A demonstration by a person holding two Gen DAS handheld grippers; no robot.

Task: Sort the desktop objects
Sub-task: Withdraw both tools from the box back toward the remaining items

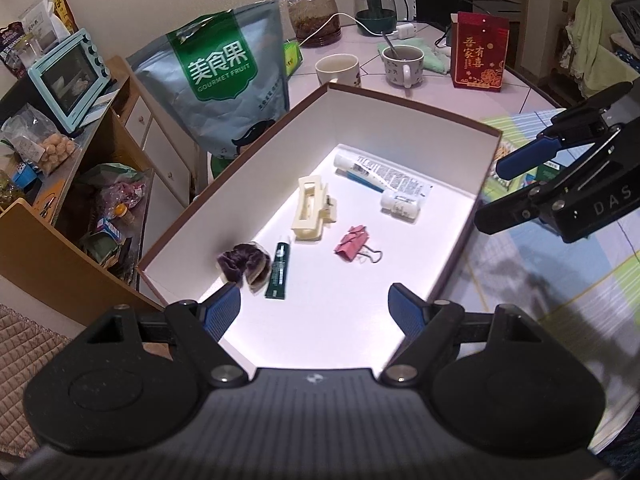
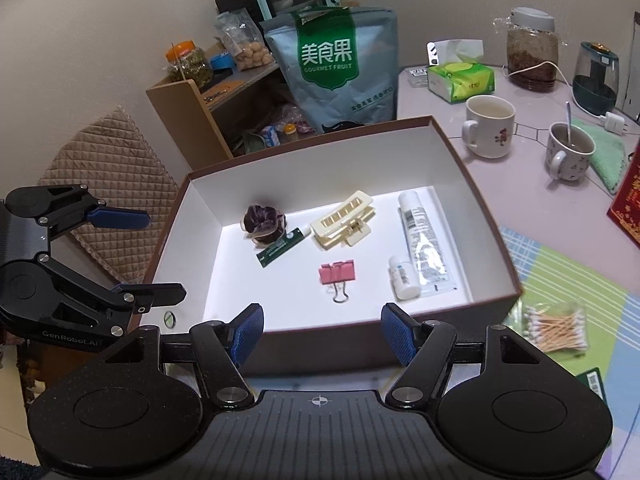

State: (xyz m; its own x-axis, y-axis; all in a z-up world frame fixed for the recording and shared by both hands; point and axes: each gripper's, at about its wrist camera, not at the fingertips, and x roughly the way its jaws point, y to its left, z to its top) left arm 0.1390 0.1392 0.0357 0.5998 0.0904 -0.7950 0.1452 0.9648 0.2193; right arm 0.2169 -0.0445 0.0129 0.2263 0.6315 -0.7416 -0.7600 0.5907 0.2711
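the box [image 2: 472, 184] sits open on the table [image 2: 532, 208], and six things lie on its white floor: a purple scrunchie [image 2: 262, 220], a green tube [image 2: 282, 247] touching it, a cream hair claw [image 2: 344, 224], a pink binder clip [image 2: 337, 273], a long white tube [image 2: 422, 246] and a small white bottle [image 2: 403, 278] just beside that tube. the left gripper [image 1: 314, 312] hovers over the near end of the box, fingers spread wide with nothing between them; its left pad covers the edge of the scrunchie in the left wrist view. the right gripper [image 2: 322, 334] hangs outside the near wall, fingers also spread and empty, and that wall hides the floor closest to it. the floor is lit so brightly that the print on both tubes is hard to read. a pack of cotton swabs [image 2: 556, 326] lies on the checked mat [image 2: 560, 280] right of the box, with a dark green item below it cut off by the gripper body. behind the box stand a snack bag [image 2: 332, 68], two mugs [image 2: 488, 126] and a tissue pack [image 2: 460, 80]; a red box [image 1: 480, 52] is cut by the frame edge in the right wrist view.
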